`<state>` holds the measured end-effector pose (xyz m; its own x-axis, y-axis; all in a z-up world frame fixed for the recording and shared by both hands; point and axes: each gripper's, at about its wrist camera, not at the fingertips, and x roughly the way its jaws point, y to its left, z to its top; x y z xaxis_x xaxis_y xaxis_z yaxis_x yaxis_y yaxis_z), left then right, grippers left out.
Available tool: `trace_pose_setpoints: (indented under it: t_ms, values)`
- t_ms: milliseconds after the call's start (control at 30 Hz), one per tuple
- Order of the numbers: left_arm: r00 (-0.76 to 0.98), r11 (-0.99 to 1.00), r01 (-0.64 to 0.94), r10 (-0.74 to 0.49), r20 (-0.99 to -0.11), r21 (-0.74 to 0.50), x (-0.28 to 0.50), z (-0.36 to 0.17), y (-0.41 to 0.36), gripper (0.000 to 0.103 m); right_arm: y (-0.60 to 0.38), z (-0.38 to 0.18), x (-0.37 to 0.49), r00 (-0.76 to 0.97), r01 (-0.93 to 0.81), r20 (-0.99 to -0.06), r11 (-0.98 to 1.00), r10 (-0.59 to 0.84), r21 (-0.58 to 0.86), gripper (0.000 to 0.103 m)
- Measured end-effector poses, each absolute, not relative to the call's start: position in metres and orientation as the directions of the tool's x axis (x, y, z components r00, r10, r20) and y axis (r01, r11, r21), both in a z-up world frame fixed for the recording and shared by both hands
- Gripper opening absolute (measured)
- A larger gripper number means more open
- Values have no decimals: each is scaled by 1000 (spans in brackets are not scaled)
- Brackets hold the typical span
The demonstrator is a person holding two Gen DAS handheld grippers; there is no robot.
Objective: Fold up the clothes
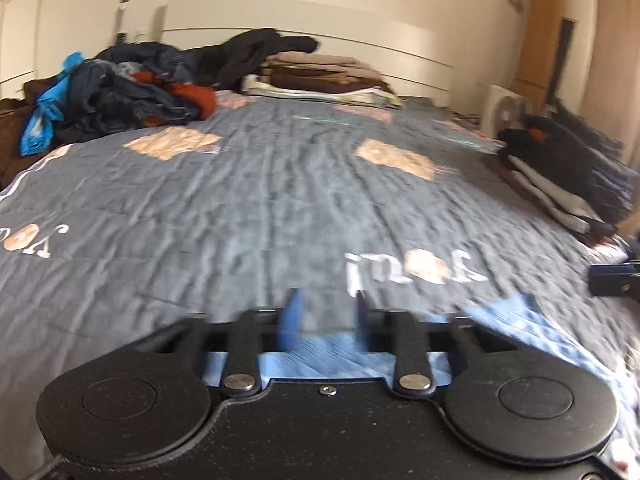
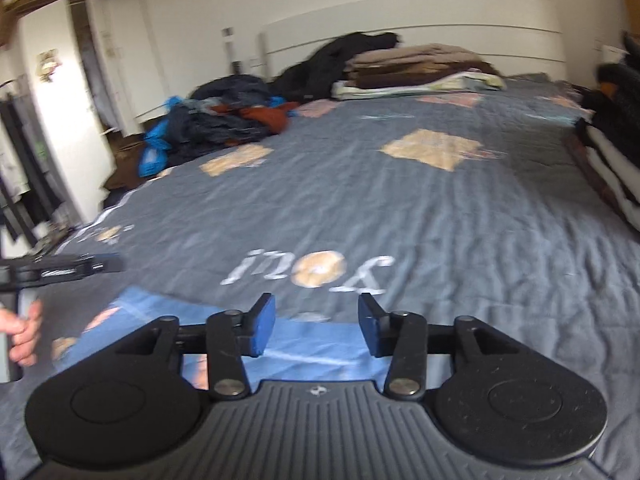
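A light blue garment (image 1: 516, 320) lies flat on the grey quilt (image 1: 280, 200) at the near edge of the bed. My left gripper (image 1: 328, 320) hovers just above it, blurred, its jaws apart with nothing between them. In the right wrist view the same blue garment (image 2: 312, 354) shows under my right gripper (image 2: 316, 328). That gripper is open and its blue pads (image 2: 262, 330) touch no cloth. Each view also catches the other tool from the side: the right gripper (image 1: 600, 276) at the right edge, the left gripper (image 2: 108, 265) at the left, held by a hand (image 2: 26, 336).
A heap of unfolded dark, blue and rust clothes (image 1: 120, 96) sits at the far left of the bed. Folded stacks lie by the headboard (image 1: 320, 76) and along the right side (image 1: 568, 172). A white fan (image 1: 504, 112) stands beyond the bed. The mattress drops off at left (image 2: 120, 184).
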<state>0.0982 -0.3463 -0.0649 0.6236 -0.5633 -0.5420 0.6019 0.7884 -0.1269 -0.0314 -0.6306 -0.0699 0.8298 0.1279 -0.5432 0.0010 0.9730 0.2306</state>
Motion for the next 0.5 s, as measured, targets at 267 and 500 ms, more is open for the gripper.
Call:
trace_pose_setpoints:
  t_ms: [267, 500]
  values:
    - [539, 743, 645, -609, -582, -181, 36, -77, -352, 45, -565, -92, -81, 773, -47, -608, 973, 180, 228, 50]
    - [498, 677, 730, -618, -608, -90, -20, -90, -358, 45, -551, -114, -128, 800, -23, -583, 977, 144, 210, 50]
